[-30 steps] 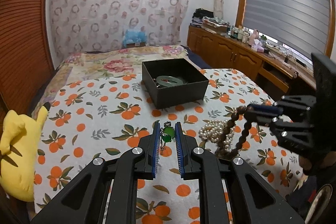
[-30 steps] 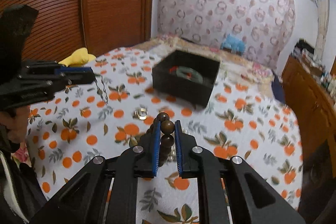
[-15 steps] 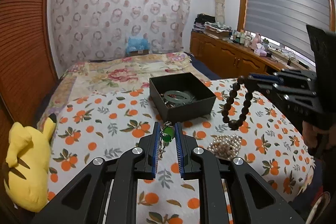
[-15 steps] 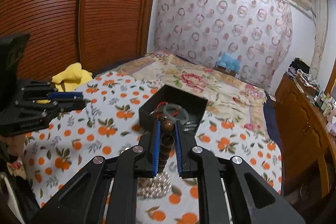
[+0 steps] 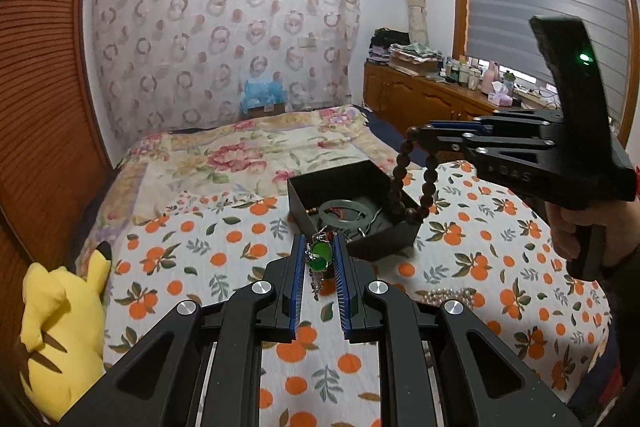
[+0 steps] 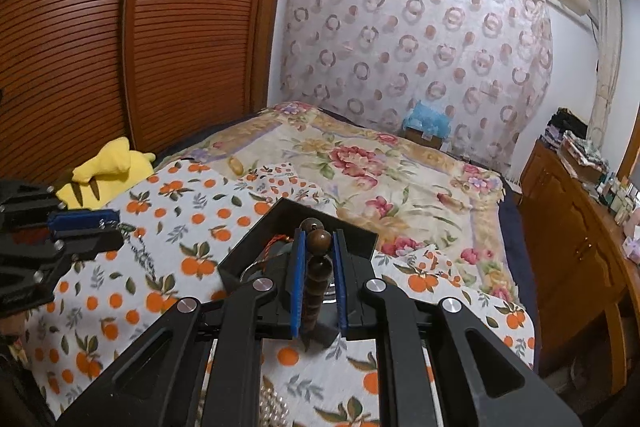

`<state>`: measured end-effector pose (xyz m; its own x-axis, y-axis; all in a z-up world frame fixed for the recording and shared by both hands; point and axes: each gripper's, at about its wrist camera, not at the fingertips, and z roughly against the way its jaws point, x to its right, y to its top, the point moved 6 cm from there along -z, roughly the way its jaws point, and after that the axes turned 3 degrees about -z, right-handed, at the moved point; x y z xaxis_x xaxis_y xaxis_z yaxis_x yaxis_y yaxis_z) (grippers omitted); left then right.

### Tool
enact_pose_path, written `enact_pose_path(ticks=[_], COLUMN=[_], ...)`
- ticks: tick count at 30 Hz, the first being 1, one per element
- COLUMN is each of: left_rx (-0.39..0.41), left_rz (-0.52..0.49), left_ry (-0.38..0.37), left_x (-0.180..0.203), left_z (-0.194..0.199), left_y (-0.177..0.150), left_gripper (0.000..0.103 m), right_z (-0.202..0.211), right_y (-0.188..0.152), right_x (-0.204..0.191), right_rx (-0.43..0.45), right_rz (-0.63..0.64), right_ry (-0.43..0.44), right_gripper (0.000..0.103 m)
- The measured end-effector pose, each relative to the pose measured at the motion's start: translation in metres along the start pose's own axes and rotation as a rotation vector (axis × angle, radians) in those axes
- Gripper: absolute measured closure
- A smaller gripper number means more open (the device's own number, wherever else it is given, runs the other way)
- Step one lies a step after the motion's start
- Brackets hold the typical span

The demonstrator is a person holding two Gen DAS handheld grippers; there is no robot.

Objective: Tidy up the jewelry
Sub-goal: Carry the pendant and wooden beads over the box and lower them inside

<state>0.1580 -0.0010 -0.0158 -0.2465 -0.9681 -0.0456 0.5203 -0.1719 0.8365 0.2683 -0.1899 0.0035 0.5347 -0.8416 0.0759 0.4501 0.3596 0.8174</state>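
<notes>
Since a second ago both grippers have lifted off the bedspread and travelled toward the black box, and the dark bead bracelet, which then trailed on the cloth beside the pearls, now hangs free in the air.

A bed fills the room, covered by a white bedspread (image 5: pixel 208 259) printed with oranges, with a floral quilt (image 6: pixel 360 163) beyond it. A yellow plush toy (image 5: pixel 60 311) lies at the bed's left edge. An open black box (image 5: pixel 384 239) sits on the bedspread; inside it lies a pale green jade bangle (image 5: pixel 346 213) among other small pieces too tangled to name.

The right gripper (image 6: pixel 318 247), held in a hand (image 5: pixel 592 231), is clamped on the wooden bead bracelet (image 5: pixel 414 187), whose loop dangles over the box's right corner, its lowest beads at about the level of the rim. The left gripper (image 5: pixel 318 255) is closed on a green stone pendant (image 5: pixel 320 255) with a thin chain hanging below it, hovering just short of the box's near wall. A heap of pearls (image 5: pixel 444 295) rests on the bedspread near the box, to the right of the left gripper.
</notes>
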Motion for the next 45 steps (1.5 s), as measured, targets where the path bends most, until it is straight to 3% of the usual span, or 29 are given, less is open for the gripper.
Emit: enact_pose_path(ticks=[20, 26, 42, 45], left_rx=[-0.026, -0.046, -0.079, -0.118], left_rz=[-0.042, -0.033, -0.068, -0.065], left_ry=[0.004, 0.001, 0.023, 0.044], left_x=[0.006, 0.007, 0.022, 0.019], left_z=[-0.044, -0.058, -0.113, -0.135], left_y=[0.026, 0.026, 0.055, 0.050], left_gripper=[0.090, 0.090, 0.090, 0.090], right_z=[-0.073, -0.069, -0.050, -0.046], right_y=[0.006, -0.010, -0.053, -0.061], right_x=[0.028, 0.032, 0.059, 0.061], right_rx=[-0.044, -0.056, -0.098, -0.106], right_rz=[-0.089, -0.186, -0.176, -0.171], right_ry=[-0.005, 0.076, 0.015, 0.007], right_gripper=[0.087, 0.082, 0.082, 0.082])
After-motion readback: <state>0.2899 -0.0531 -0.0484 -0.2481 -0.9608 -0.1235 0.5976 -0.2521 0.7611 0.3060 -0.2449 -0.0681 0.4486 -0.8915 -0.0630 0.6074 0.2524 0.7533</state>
